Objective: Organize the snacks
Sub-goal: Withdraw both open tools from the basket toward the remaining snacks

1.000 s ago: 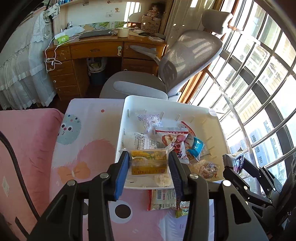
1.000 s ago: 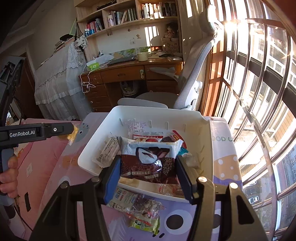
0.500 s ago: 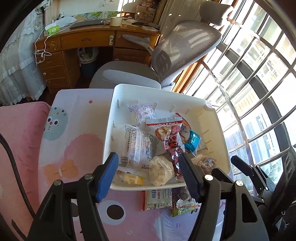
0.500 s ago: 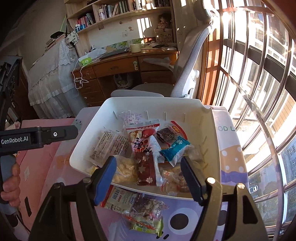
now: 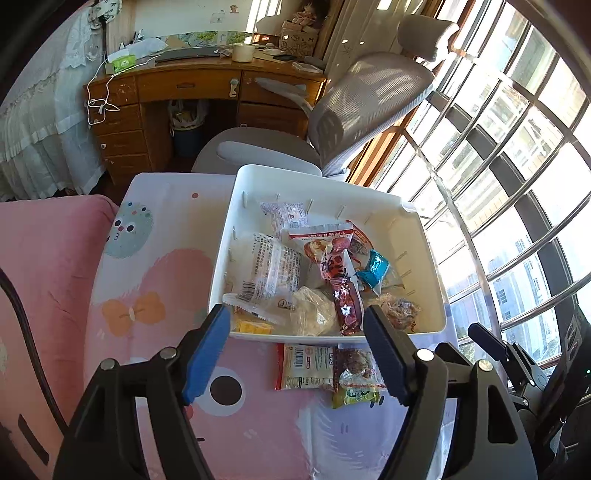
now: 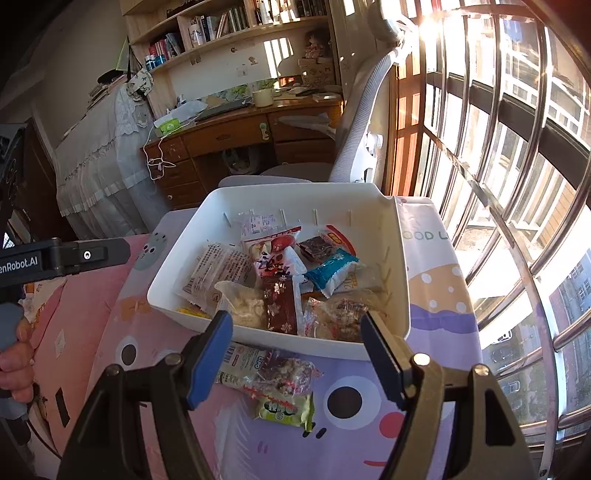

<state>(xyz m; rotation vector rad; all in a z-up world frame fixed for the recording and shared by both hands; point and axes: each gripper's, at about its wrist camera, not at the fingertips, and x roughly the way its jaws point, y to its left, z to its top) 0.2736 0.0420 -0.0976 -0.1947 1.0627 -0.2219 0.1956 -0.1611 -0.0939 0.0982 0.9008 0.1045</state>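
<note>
Spreading wide with nothing between its fingers, the left gripper (image 5: 295,334) is held above the patterned cloth (image 5: 147,280) just before the near wall of the white bin (image 5: 332,184), and the right gripper (image 6: 297,338) is likewise seen parted and empty at the same near wall. One blue-padded finger and one black finger are carried on each tool, on jointed black plastic arms fastened with silver bolts. The bin is a smooth, rectangular plastic tub with small ribs along its inner walls, and in it crinkled snack packets are heaped: a clear wrapper printed with dense text (image 5: 271,267), a glossy dark red bar (image 5: 345,304), a teal packet (image 5: 376,267) and a pale lumpy bun in clear film (image 5: 314,314). Outside the bin, touching its near wall, three loose packets (image 5: 325,369) are left on the cloth, the nearest a small green one (image 6: 284,408). In the right wrist view the left tool's black body, lettered in white, is seen at the left edge, gripped by a hand (image 6: 14,358); bookshelves (image 6: 221,26) are shown only there. In the left wrist view the mesh back of an office chair (image 5: 369,99) is seen face on, whereas it is seen only edge-on from the right.
</note>
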